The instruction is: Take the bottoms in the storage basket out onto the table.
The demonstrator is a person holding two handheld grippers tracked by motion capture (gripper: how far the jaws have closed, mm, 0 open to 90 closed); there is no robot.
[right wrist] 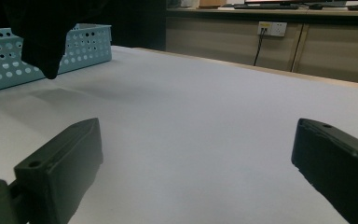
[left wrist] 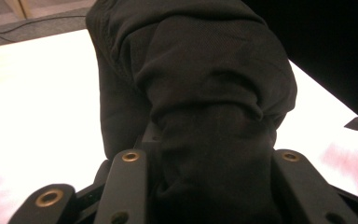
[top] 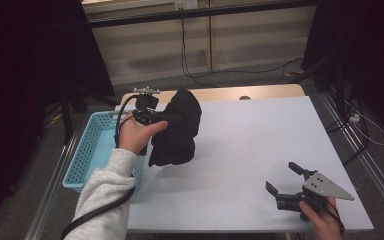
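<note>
Where it hangs, black cloth [top: 177, 127] bunches, wrinkled.

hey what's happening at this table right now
A person holds a gripper in each hand. The left gripper is clamped on a bunched black cloth garment, lifted off the white table beside the light blue perforated plastic basket. The right gripper rests near the table's front edge, jaws open and empty.
</note>
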